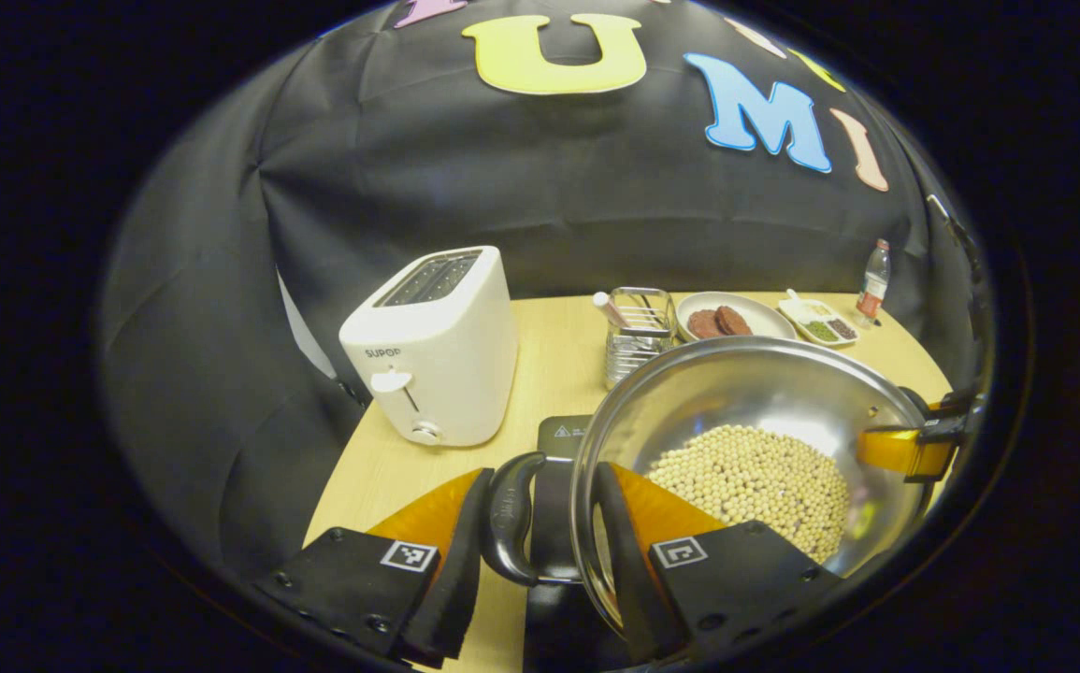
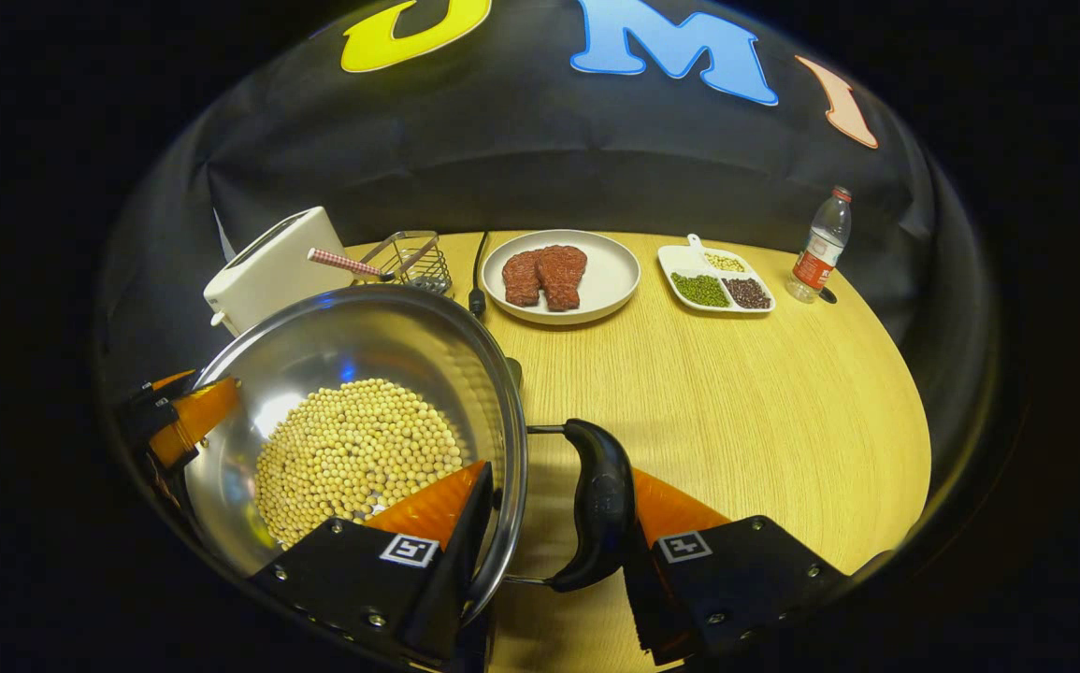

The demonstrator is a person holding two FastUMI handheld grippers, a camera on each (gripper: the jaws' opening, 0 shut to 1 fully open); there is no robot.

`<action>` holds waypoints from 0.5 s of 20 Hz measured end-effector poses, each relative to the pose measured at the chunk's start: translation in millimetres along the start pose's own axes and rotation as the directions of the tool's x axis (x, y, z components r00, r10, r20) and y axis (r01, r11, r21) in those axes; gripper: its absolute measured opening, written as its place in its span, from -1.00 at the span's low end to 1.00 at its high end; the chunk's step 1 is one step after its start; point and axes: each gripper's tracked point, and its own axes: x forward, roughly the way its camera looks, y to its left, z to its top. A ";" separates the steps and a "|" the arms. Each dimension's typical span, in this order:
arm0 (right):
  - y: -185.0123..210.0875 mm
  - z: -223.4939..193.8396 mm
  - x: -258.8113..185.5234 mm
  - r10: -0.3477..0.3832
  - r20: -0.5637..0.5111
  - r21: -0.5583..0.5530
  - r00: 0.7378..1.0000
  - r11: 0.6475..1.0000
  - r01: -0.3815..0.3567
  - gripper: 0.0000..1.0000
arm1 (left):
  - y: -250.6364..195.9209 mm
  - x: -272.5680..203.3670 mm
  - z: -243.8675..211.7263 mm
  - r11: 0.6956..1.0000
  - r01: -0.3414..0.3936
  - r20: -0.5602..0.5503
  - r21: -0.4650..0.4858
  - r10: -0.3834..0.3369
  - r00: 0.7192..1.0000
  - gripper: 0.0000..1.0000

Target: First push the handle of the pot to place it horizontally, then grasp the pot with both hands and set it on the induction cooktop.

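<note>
The steel pot (image 1: 755,388) (image 2: 362,336) holds a bed of soybeans (image 1: 755,477) (image 2: 352,458). My left gripper (image 1: 544,469) is shut across one black side handle (image 1: 510,509) and the rim, with one finger outside the handle and the other inside the pot. On the opposite side my right gripper (image 2: 560,472) is shut the same way on the other handle (image 2: 600,505). Each gripper shows at the pot's far rim in the other's view: the right gripper (image 1: 914,449), the left gripper (image 2: 175,411). The black induction cooktop (image 1: 566,432) lies under the pot's left side.
A white toaster (image 1: 437,350) (image 2: 273,266) stands at the left. Behind the pot are a wire holder (image 1: 638,332) (image 2: 409,257), a plate with meat (image 1: 764,318) (image 2: 610,276), a divided dish of beans (image 1: 820,322) (image 2: 715,279) and a bottle (image 1: 873,280) (image 2: 820,245). A black cord (image 2: 479,271) runs past the plate.
</note>
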 end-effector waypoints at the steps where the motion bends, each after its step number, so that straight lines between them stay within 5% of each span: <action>1: 0.8 -0.1 0.0 0.002 -0.001 0.000 1.000 1.000 -0.002 0.41 | 1.6 0.8 -0.1 1.000 0.003 0.003 0.000 -0.003 1.000 0.39; 10: 9.1 -4.8 5.0 0.013 -0.007 -0.006 1.000 1.000 -0.013 0.41 | 14.5 4.0 -10.0 1.000 -0.003 0.008 -0.020 0.003 1.000 0.39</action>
